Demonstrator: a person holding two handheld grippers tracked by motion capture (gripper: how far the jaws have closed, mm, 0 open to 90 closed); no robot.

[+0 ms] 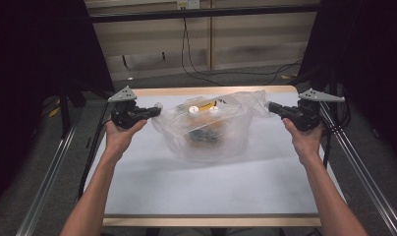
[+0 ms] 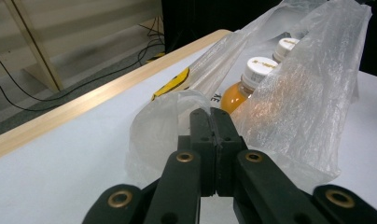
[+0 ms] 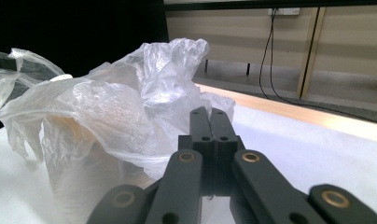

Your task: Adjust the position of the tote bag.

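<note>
The left claw [image 1: 155, 111] is clamped on the left edge of a clear plastic bag [image 1: 206, 129]; in the left gripper view its jaws sit pressed together with a thin fold of film caught between them [image 2: 210, 122]. The right claw [image 1: 272, 106] is clamped on the bag's right edge, and in the right gripper view its jaws meet flat [image 3: 209, 122] against the crumpled film [image 3: 130, 116]. Each hand [image 1: 122, 135] holds its gripper from below, the right hand [image 1: 304, 137] mirroring the left, and the bag hangs stretched between the two claws with its mouth upward.

The bag rests on the white counter [image 1: 211, 182], toward the far middle. Inside it stand two bottles with white caps [image 1: 193, 109]; the left gripper view shows the nearer bottle [image 2: 245, 86] filled with orange liquid, the second cap [image 2: 287, 46] just behind it. Something yellow [image 2: 172, 83] lies against the bag's far side, and a dark item [image 1: 202, 136] sits low in the bag; what it is cannot be told.

A wooden rim [image 1: 211, 90] borders the counter's far edge, and cables [image 1: 226, 73] trail on the floor beyond.
</note>
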